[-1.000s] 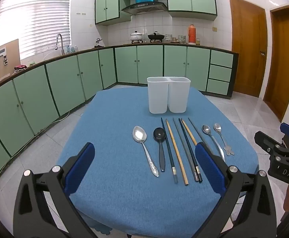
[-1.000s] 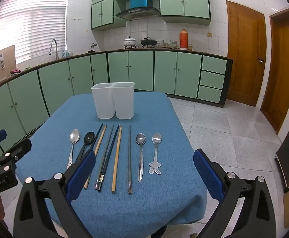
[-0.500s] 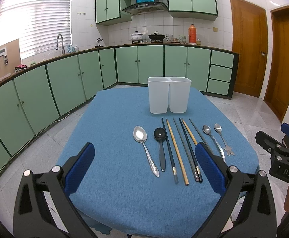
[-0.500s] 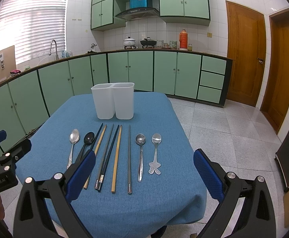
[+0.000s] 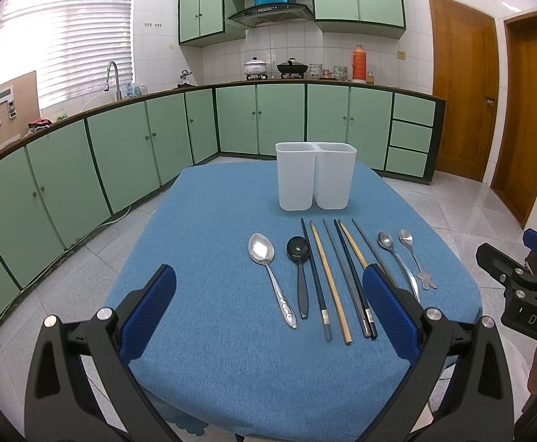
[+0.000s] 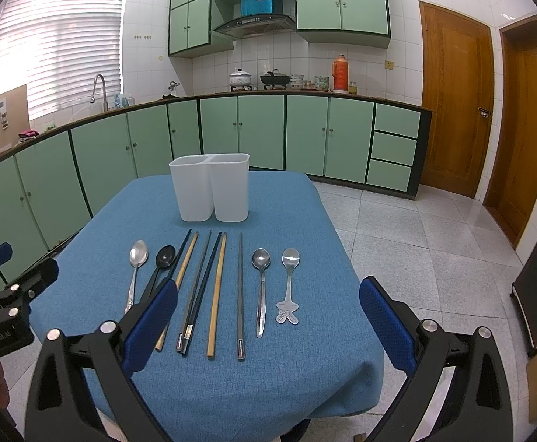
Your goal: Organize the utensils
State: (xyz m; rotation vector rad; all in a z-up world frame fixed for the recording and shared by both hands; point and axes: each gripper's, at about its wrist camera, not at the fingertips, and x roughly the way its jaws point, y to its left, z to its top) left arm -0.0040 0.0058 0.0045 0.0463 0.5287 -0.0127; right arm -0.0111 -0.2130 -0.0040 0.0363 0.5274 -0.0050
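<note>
A white two-compartment holder (image 5: 315,175) (image 6: 213,187) stands upright at the far middle of the blue table (image 5: 202,258) (image 6: 305,368), both compartments looking empty. In front of it lie in a row a silver spoon (image 5: 268,272) (image 6: 135,269), a black spoon (image 5: 299,269) (image 6: 161,263), several chopsticks (image 5: 329,283) (image 6: 215,291), and two small silver spoons (image 5: 397,261) (image 6: 261,283), the outer one (image 6: 289,280) with a shaped handle end. My left gripper (image 5: 268,313) is open and empty above the near edge. My right gripper (image 6: 268,316) is open and empty too.
Green cabinets and a counter with a sink (image 5: 111,77) run along the left and back. Pots and a red flask (image 5: 358,62) stand on the back counter. Wooden doors (image 6: 452,99) are at the right. Tiled floor surrounds the table.
</note>
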